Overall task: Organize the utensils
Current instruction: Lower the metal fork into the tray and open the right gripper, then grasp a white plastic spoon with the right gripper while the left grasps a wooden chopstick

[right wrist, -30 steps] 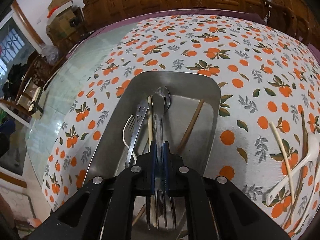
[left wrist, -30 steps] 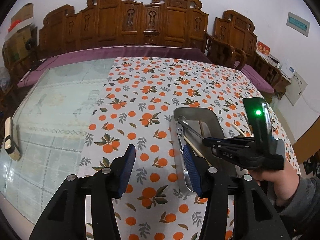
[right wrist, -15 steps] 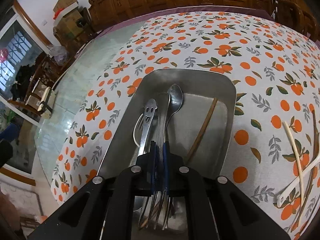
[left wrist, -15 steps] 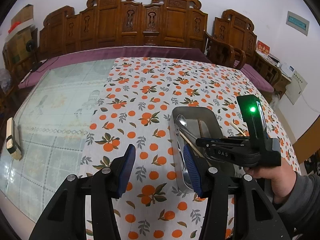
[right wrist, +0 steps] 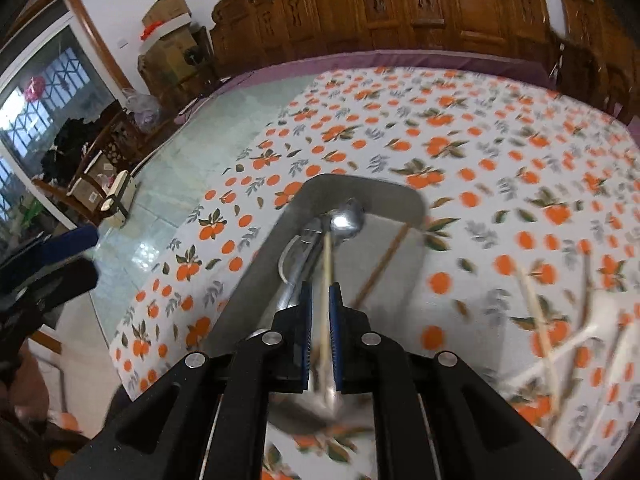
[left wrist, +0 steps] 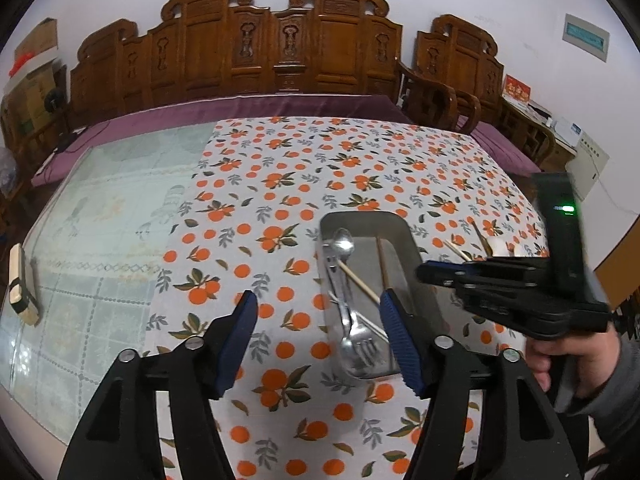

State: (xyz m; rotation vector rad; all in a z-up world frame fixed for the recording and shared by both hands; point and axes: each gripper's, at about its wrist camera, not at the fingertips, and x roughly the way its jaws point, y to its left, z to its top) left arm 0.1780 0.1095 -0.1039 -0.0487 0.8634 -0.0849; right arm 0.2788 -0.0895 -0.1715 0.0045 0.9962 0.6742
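A steel tray point(left wrist: 412, 240) point(right wrist: 400, 194) lies on the orange-print cloth. In it are a spoon point(left wrist: 344, 244) point(right wrist: 348, 218), forks point(left wrist: 354, 340), a pale chopstick point(left wrist: 358, 280) point(right wrist: 327, 256) and a brown chopstick point(left wrist: 382, 260) point(right wrist: 382, 264). My right gripper point(right wrist: 319, 300) hovers above the tray, jaws slightly apart and empty; it also shows in the left wrist view point(left wrist: 424, 270). My left gripper point(left wrist: 316, 320) is open and empty, low over the cloth left of the tray.
Loose chopsticks and a white spoon point(right wrist: 560, 320) lie on the cloth right of the tray; they also show in the left wrist view point(left wrist: 476, 244). A small wooden block point(left wrist: 18, 280) sits on the glass tabletop at far left. Carved wooden chairs point(left wrist: 280, 48) line the far side.
My right gripper let go of the fork, which now lies in the tray, and lifted back and up. The left gripper stayed about where it was.
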